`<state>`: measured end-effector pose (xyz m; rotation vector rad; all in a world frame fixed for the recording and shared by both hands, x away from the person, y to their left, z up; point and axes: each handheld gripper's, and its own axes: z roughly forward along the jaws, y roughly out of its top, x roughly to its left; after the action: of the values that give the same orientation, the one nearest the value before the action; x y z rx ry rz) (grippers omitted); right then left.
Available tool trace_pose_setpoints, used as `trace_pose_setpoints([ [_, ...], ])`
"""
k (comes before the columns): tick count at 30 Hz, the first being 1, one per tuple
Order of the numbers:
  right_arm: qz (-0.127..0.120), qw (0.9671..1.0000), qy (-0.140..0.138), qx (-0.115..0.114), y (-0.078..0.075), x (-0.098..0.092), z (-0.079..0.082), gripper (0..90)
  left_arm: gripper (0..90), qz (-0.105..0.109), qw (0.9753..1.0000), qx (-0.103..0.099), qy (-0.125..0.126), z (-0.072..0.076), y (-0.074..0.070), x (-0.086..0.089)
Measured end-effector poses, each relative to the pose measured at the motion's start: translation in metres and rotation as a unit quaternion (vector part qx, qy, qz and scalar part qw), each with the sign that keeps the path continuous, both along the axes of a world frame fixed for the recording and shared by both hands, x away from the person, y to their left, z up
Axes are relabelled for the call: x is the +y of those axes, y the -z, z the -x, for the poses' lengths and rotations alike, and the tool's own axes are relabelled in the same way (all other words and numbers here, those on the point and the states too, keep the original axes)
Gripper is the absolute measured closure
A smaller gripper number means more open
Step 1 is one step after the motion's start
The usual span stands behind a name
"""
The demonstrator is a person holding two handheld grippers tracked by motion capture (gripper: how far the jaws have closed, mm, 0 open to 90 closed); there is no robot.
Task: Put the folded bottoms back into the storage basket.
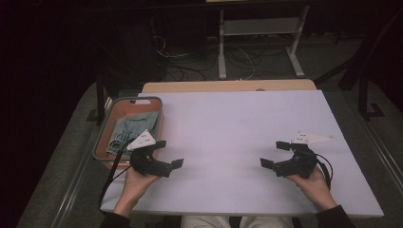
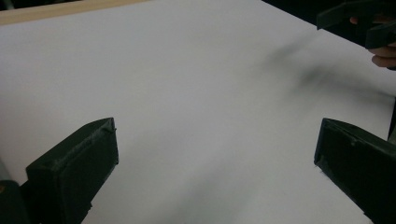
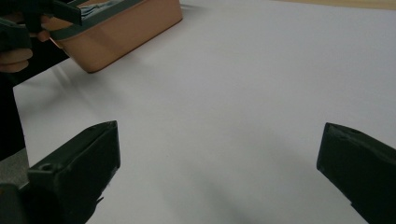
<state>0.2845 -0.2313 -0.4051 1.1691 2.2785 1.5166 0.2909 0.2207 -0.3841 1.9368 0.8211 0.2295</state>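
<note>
Left hand-held gripper (image 1: 167, 153): I read its jaws standing wide apart with nothing between them; it hovers low over the tabletop (image 1: 237, 137), just beside the near right corner of the basket (image 1: 153, 100).
Right hand-held gripper (image 1: 274, 154): jaws likewise spread and empty, over the right part of the tabletop, well apart from the basket.
Basket: orange with a grey rim, at the left edge of the tabletop, partly overhanging it.
Cloth (image 1: 130, 130): grey-blue, crumpled, lying inside the basket; untouched by either gripper.
Progress: I judge the work not yet begun. The cloth is in the basket and the white surface between the grippers is bare.
Remaining: I judge the whole handling of the cloth is left, starting with a reach into the basket.
Writing: I find no brand, label or legible text on any item.
</note>
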Motion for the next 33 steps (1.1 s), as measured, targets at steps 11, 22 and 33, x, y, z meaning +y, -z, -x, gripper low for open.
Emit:
trace_pose_setpoints([
  [11, -0.003, 1.0000, 0.000, -0.001, 0.009, -0.020, 0.010, 0.0, 0.0, -0.021, 0.9996, 0.008, 0.017, 0.007, 0.010, -0.006],
  [22, -0.001, 0.9998, 0.018, -0.001, 0.014, -0.039, 0.018, 0.0, 0.0, -0.031, 0.9992, 0.011, 0.022, 0.008, 0.016, -0.008],
  [33, 0.015, 0.9995, 0.026, 0.005, 0.023, -0.048, 0.019, 0.0, 0.0, -0.032, 0.9991, 0.017, 0.024, 0.008, 0.020, -0.007],
])
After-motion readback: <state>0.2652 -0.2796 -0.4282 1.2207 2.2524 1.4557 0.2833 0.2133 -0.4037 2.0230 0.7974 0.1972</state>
